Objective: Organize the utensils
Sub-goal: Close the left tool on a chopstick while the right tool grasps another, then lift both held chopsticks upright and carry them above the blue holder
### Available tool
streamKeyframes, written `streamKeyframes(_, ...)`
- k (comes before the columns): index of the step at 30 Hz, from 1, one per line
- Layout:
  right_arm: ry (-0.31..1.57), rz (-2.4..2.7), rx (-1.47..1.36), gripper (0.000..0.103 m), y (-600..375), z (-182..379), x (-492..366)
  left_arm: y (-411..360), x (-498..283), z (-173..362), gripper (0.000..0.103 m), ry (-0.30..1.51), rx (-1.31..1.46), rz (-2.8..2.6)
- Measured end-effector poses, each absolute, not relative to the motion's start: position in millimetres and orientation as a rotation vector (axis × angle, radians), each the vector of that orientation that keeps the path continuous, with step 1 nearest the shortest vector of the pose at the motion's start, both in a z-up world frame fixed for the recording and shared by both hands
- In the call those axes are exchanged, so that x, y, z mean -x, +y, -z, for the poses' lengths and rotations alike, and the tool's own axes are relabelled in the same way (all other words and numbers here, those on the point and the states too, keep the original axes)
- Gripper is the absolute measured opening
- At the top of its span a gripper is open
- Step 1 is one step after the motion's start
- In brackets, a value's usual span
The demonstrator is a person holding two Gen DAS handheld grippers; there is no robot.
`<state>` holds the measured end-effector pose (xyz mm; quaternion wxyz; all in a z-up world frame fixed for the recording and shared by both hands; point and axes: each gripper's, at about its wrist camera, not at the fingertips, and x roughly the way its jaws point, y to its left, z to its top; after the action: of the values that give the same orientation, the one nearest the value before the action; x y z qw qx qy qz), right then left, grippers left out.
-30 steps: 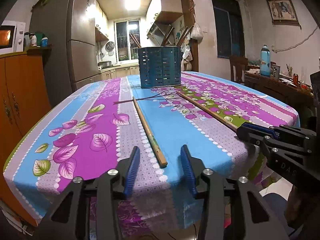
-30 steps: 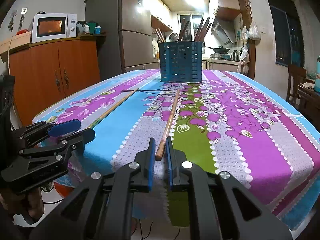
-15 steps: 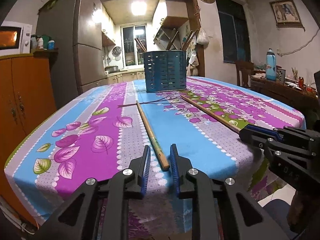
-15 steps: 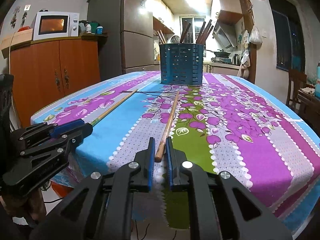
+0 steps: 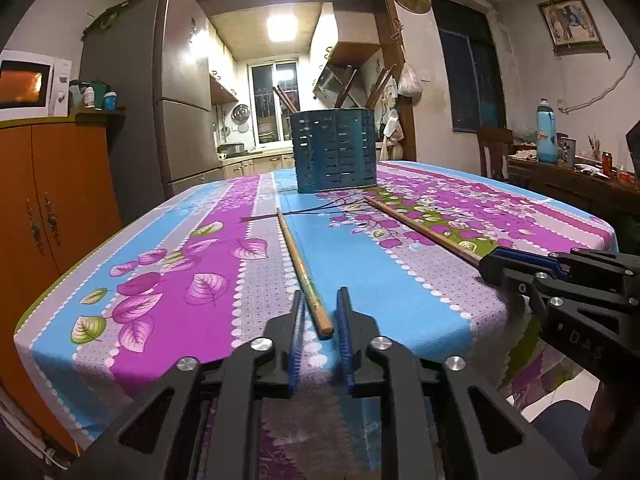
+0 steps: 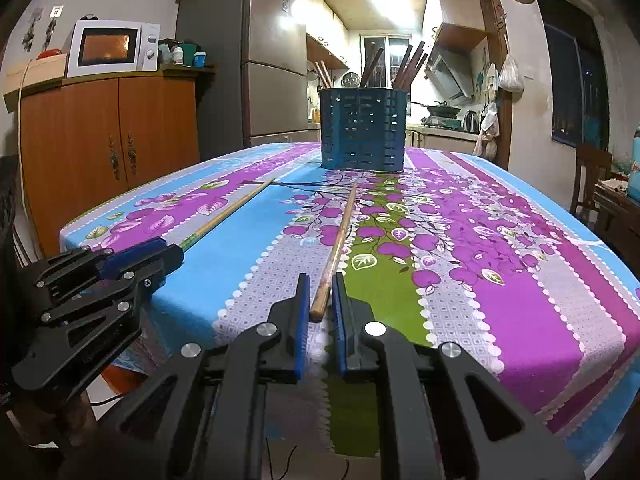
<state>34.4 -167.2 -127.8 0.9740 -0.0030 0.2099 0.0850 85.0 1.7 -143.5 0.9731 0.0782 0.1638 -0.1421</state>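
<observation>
My left fingers [image 5: 319,322] straddle the near end of a light wooden chopstick [image 5: 302,268], slightly parted, not clamping. My right fingers [image 6: 320,304] likewise bracket a second wooden chopstick [image 6: 340,236]. Both lie flat on the floral-clothed counter [image 5: 400,280], pointing toward the slotted blue utensil holder [image 5: 334,150].

- Tablecloth [image 5: 192,264]: stripes of sky blue, magenta and grey with small squares, white scalloped edging, purple and green leaf prints, one olive-green band with purple blossoms.
- Utensil holder [image 5: 334,156]: dark teal-blue, rows of slotted cut-outs.
- Chopsticks in holder [image 6: 408,66]: dark brown; a few lighter tan.
- Left chopstick [image 5: 302,268]: tan wood, greenish section near the close end.
- Right chopstick [image 6: 334,248]: light brown wood.
- Left gripper [image 5: 320,320]: black body, blue finger pads, silver screws.
- Right gripper [image 6: 320,304]: same black and blue.
- Cabinet [image 6: 108,140]: orange-brown.
- Microwave [image 6: 112,48]: white, orange-lit window.
- Fridge [image 5: 172,100]: grey-silver.
- Bottle [image 5: 546,132]: light blue.
</observation>
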Motion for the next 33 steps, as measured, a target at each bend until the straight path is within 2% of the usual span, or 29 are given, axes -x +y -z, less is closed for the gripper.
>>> streamKeyframes(5, 0.412, -0.175, -0.022, 0.009, -169.5, 128.3, -33.7, -0.9, -84.5, 142.8, 0.008, 0.339, -0.154, 0.287)
streamKeyframes(9, 0.409, -0.178, -0.026, 0.005, -172.4, 126.2, -32.7, 0.7, -85.9, 137.7, 0.008, 0.337, -0.155, 0.279)
streamKeyframes(16, 0.352, -0.181, -0.001, 0.005, -176.0, 99.2, -21.9, 2.8, -74.1, 105.1, 0.008, 0.248, -0.156, 0.282)
streamKeyframes(28, 0.170, -0.227, 0.084, 0.005, -189.1, 2.4, -28.2, -11.9, -77.2, 29.9, 0.008, 0.042, -0.186, 0.321)
streamKeyframes(33, 0.170, -0.267, 0.103, 0.005, -196.8, -32.9, -54.9, -15.1, -99.2, 1.1, 0.008, 0.039, -0.188, 0.352)
